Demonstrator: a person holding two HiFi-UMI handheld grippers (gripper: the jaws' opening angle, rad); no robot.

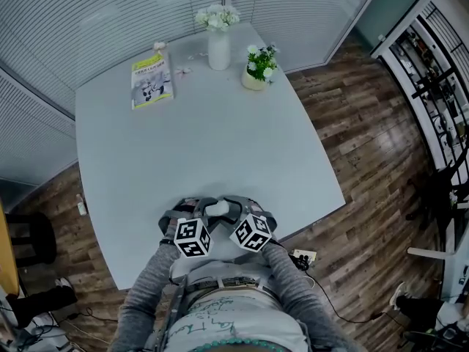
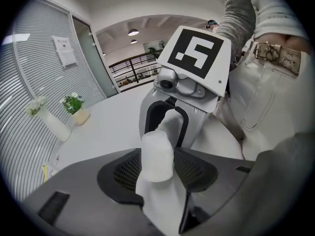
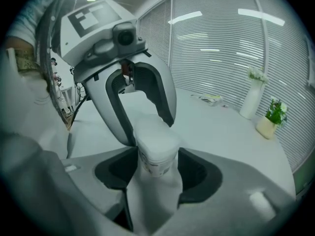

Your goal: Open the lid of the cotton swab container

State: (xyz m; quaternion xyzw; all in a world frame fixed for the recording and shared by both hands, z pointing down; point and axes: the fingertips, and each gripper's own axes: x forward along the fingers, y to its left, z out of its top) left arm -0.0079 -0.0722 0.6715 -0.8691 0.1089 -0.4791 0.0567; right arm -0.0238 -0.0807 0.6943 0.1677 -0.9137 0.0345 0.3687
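The cotton swab container (image 1: 218, 209) is a small white tub with a white lid, held at the near edge of the grey table (image 1: 220, 145). My two grippers face each other across it. The left gripper (image 1: 207, 210) has the tub's white body (image 2: 157, 156) between its pads, which touch it on both sides. The right gripper (image 1: 231, 210) holds the same tub (image 3: 156, 144), and its pads press on the labelled wall just under the lid. The lid sits closed on top. Each gripper's view shows the other gripper's jaws right behind the tub.
At the table's far side stand a white vase with flowers (image 1: 218, 42) and a small potted plant (image 1: 258, 68), with a booklet (image 1: 151, 81) to their left. Wooden floor surrounds the table, with cables at the lower right. The person's body is close behind the grippers.
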